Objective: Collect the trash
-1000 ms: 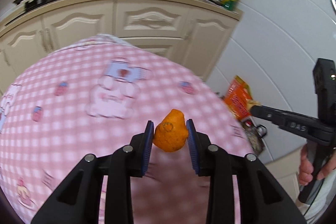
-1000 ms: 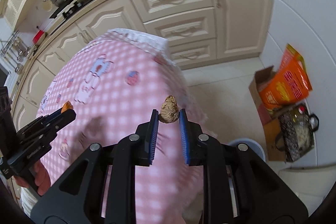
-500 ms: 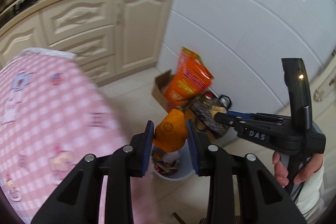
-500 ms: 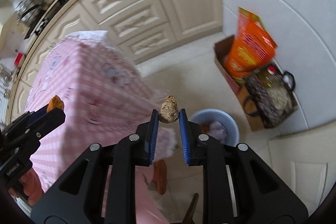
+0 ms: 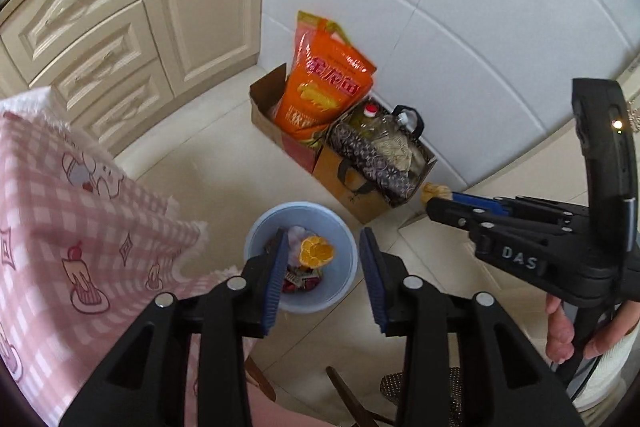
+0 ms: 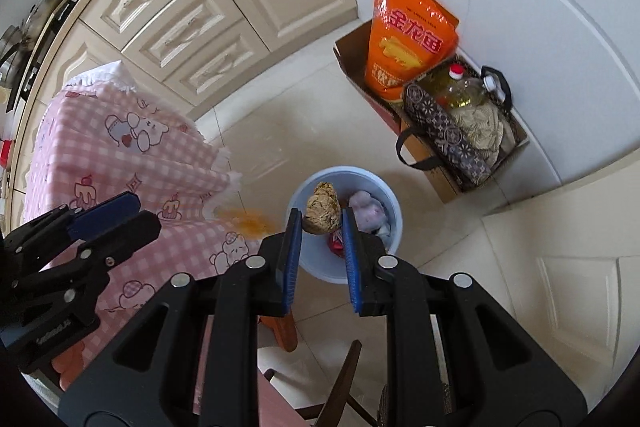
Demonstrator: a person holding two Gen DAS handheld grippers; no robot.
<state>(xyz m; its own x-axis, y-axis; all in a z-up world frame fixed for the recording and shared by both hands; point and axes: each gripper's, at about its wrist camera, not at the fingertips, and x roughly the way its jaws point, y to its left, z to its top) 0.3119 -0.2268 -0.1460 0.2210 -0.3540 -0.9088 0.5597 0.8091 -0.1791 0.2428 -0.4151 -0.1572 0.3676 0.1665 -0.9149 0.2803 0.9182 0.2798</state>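
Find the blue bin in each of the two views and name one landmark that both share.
Left wrist: the bin sits low centre, on the floor between the open fingers.
Right wrist: the bin sits centre, behind the brown scrap.
Shared landmark: the orange bag.

Cream cabinets (image 5: 168,7) run along the back, white tiled wall (image 5: 460,27) beside them. Against that wall sits a cardboard box (image 6: 352,55) with an orange bag (image 6: 408,39) standing in it, a patterned tote (image 6: 460,135) touching it. Pink checked tablecloth (image 6: 120,147) drapes left.
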